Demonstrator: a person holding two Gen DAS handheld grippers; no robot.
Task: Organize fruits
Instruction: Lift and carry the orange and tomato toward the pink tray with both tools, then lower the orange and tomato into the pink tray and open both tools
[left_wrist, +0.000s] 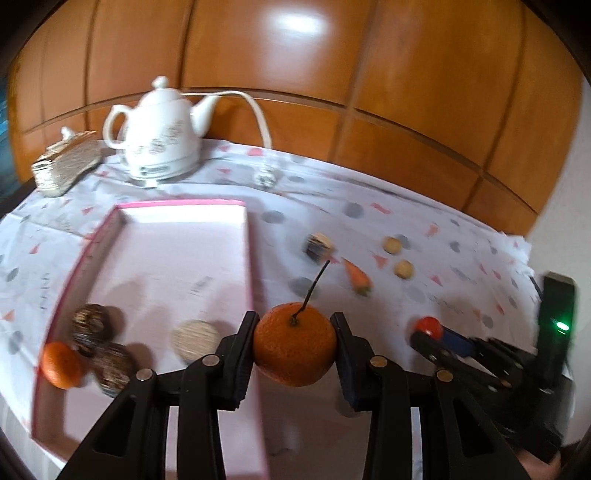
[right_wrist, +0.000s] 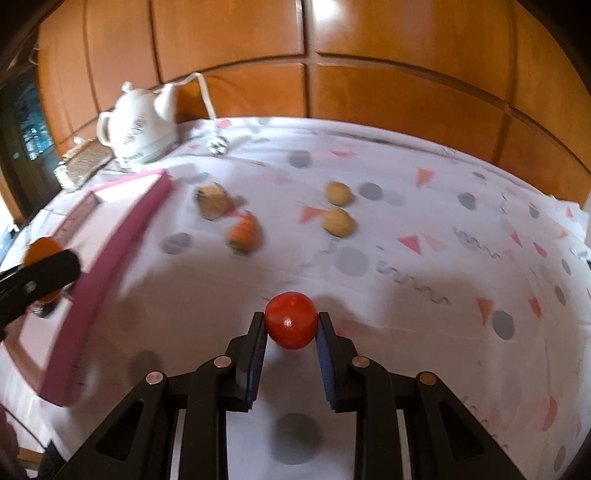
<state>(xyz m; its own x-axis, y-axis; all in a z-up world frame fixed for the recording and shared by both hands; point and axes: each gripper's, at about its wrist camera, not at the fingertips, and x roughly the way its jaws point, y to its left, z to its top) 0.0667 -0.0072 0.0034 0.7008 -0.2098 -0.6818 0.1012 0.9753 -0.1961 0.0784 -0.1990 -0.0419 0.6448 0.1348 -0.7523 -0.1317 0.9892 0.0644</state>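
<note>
My left gripper (left_wrist: 294, 332) is shut on an orange with a dark stem (left_wrist: 294, 343), held above the right edge of the pink tray (left_wrist: 255, 258). In the tray lie a smaller orange (left_wrist: 61, 364), two dark round fruits (left_wrist: 90, 325) and a pale round piece (left_wrist: 195, 338). My right gripper (right_wrist: 291, 328) is shut on a red tomato (right_wrist: 291, 319) above the tablecloth; it also shows in the left wrist view (left_wrist: 428, 328). On the cloth lie a carrot (right_wrist: 243, 230), two tan round fruits (right_wrist: 338, 221) and a brown item (right_wrist: 212, 201).
A white teapot (left_wrist: 159, 140) with a cord and plug (left_wrist: 264, 179) stands at the back of the patterned tablecloth (right_wrist: 424, 206). A woven box (left_wrist: 64, 166) sits left of it. Wooden panels (left_wrist: 332, 55) rise behind the table.
</note>
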